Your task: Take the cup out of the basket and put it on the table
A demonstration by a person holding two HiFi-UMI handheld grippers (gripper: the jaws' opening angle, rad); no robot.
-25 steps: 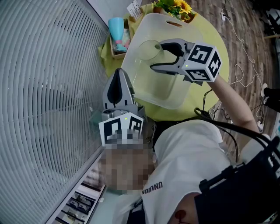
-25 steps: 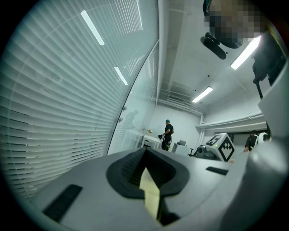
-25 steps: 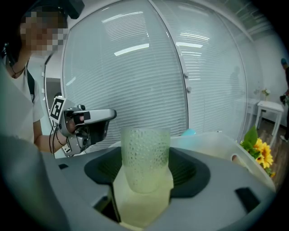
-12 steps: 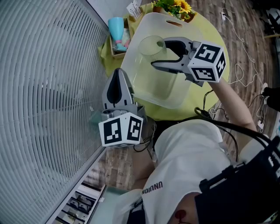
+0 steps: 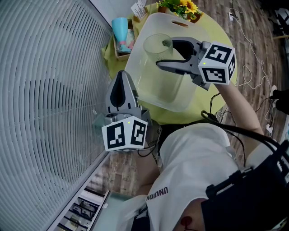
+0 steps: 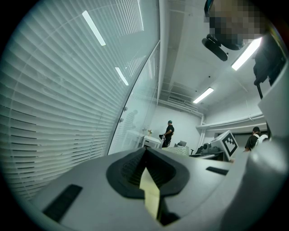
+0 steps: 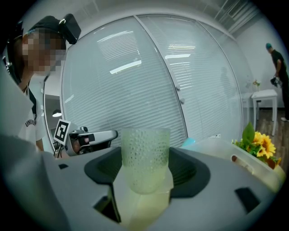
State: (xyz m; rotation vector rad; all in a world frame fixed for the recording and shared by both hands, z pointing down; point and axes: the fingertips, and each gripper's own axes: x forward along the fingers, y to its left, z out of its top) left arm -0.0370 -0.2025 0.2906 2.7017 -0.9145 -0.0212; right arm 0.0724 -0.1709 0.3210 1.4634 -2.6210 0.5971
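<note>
My right gripper [image 5: 163, 54] is clamped on the cup [image 7: 145, 155], pads on either side of its bumpy clear wall, towards the base. The cup hangs over the open basket [image 5: 189, 97], lifted off its floor as far as I can judge. My left gripper [image 5: 120, 90] has its fingers pressed together on nothing, off beside the window blinds [image 5: 49, 90].

The cup looks slick and tapered, so a tilt or jerk could let it slide out of my pads. It could also clip the basket rim on the way across to the table [image 5: 216, 38], where the flowers [image 5: 183, 6] crowd the free space.
</note>
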